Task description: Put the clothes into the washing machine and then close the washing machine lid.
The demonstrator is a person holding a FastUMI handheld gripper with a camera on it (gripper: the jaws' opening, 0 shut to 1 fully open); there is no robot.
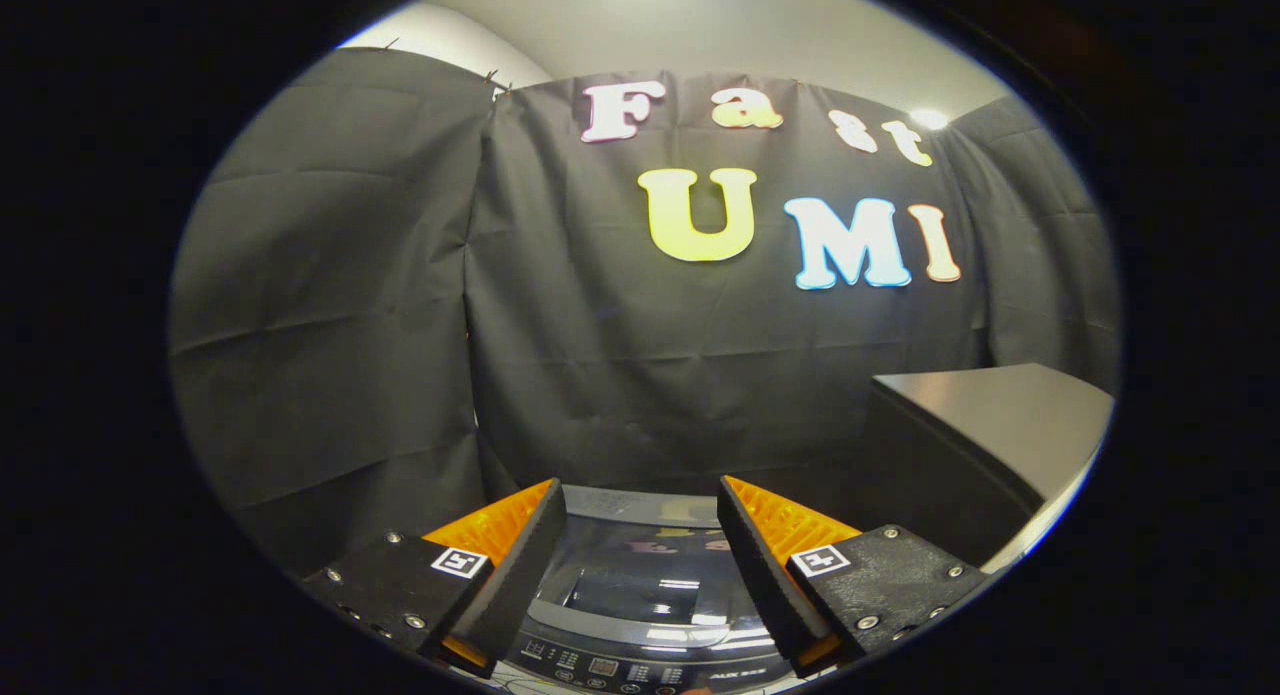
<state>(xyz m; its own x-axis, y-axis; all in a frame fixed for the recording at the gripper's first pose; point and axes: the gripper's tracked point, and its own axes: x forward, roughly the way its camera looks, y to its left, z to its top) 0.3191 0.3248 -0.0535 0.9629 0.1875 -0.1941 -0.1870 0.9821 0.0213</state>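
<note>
Looking forward along the gripper [640, 565], you face the booth's black cloth wall [600, 375], with the top of a washing machine [640, 640] low down at six o'clock. The gripper's two fingers reach out at seven and five o'clock with a wide gap between them, and nothing is held there: the jaws stand well open and empty. Through that gap lies the washing machine lid [640, 575], a dark glossy panel that reflects the ceiling lights and appears to lie flat and closed over the tub. Just nearer than the lid, at six o'clock, runs the control panel [625, 667] with its row of small buttons. At three to four o'clock, beside the machine, stands a dark table [1000, 415] with a bare grey top. No clothes can be seen on the machine, on the table or in the jaws, so whether they are already inside the tub cannot be told. Judging from the flat lid and the empty fingers, either the loading and closing are both finished, or nothing has begun and the lid has yet to be lifted; the scene alone does not settle which. The gripper hangs above the machine's front edge, touching nothing.
</note>
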